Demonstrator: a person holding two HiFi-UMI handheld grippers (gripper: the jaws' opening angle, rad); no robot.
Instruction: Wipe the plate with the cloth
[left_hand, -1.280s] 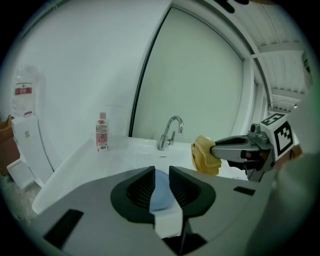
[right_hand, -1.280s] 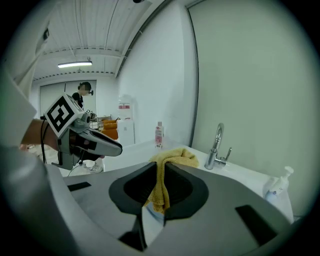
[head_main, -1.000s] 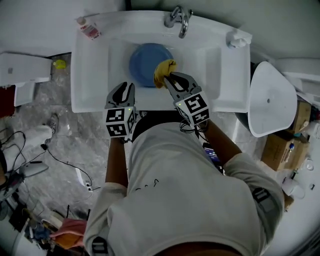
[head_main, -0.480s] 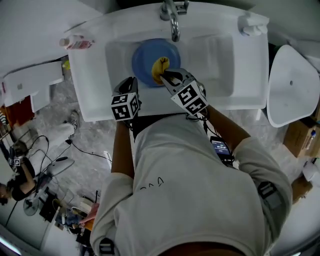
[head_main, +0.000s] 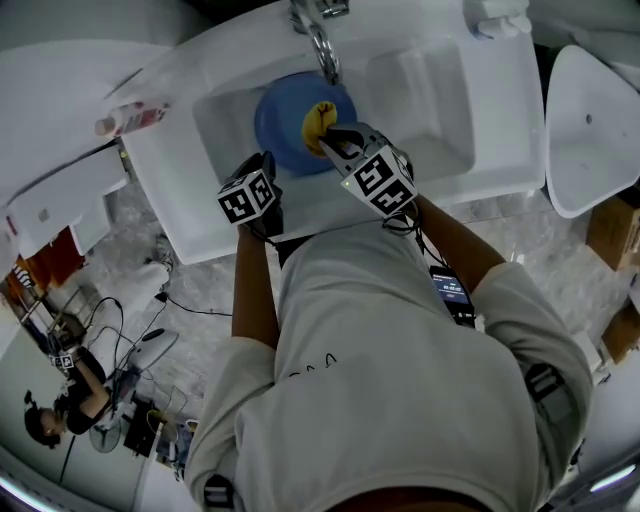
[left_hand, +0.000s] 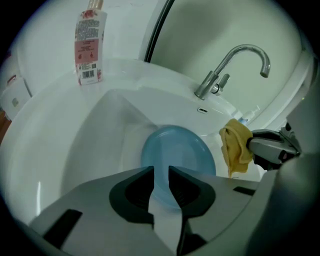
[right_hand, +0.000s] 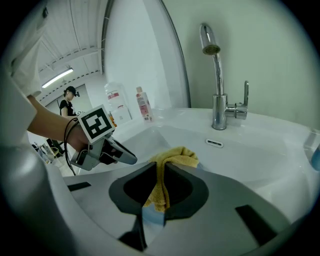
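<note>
The blue plate (head_main: 280, 130) lies in the sink (head_main: 430, 150) basin, below the tap (head_main: 322, 50). The right hand-held gripper (right_hand: 161, 169) is clamped on the yellow cloth (right_hand: 177, 156), which bunches above its jaws and hangs down between them. In the head view the cloth sits over the plate's right part. The left hand-held gripper (left_hand: 161, 172) points steeply down at the plate's near rim. Its jaws are narrow and opening, and the rim shows in the gap with neither pad pressing it. A bottle (left_hand: 89, 47) stands on the sink's left ledge.
</note>
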